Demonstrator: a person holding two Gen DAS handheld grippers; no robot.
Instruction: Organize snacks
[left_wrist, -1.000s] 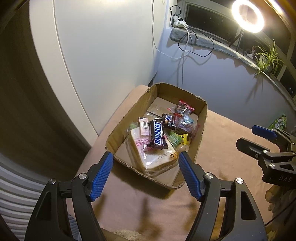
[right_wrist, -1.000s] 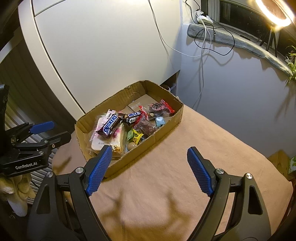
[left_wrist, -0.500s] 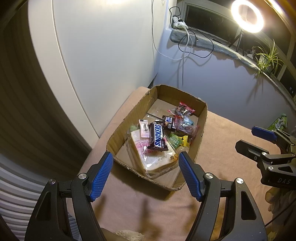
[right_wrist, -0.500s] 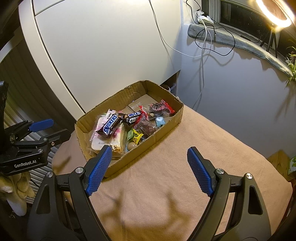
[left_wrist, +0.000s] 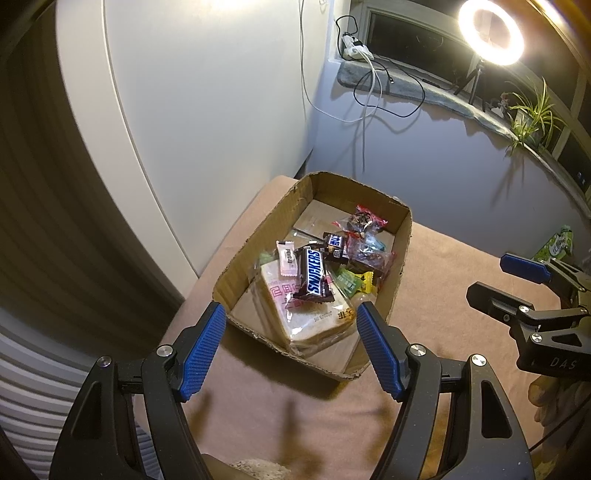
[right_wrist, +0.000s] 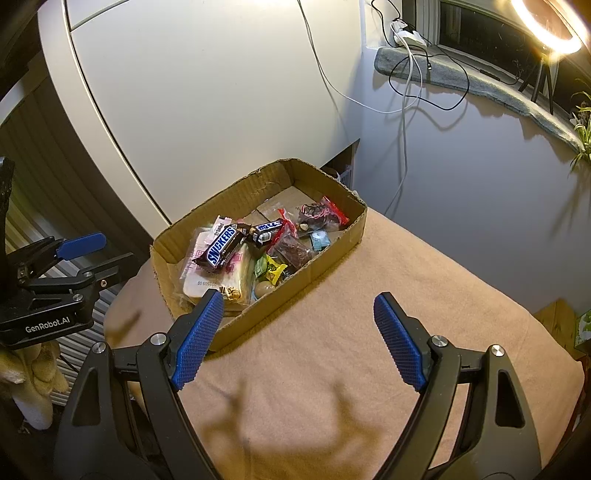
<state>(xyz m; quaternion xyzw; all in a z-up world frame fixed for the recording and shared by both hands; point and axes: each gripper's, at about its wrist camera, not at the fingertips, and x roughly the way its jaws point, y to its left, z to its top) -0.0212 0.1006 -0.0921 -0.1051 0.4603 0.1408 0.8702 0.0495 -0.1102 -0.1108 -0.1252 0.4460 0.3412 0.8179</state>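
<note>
Left gripper (left_wrist: 288, 347) jaws apart, empty, hovering at the near edge of the cardboard box (left_wrist: 255, 240). Right gripper (right_wrist: 299, 339) also apart, empty, over the tan tablecloth (right_wrist: 369, 332). Inside the box: bread pack (left_wrist: 310, 314) nearest, Snickers bar (left_wrist: 312, 275) on it, small candies (left_wrist: 364, 240) farther back.

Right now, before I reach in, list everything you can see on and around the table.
cardboard box: 1, brown, on the table's far left corner
Snickers bar: 1, brown, atop the bread pack in the box
bread pack: 1, clear wrap, box's near end
small Snickers: 1, brown, mid-box
green and yellow candies: several, by the box's right wall
red-trimmed bags: 2, box's far end
table: 1, tan cloth
ring light: 1, lit, windowsill
left tool: open, empty
right tool: open, empty
</note>
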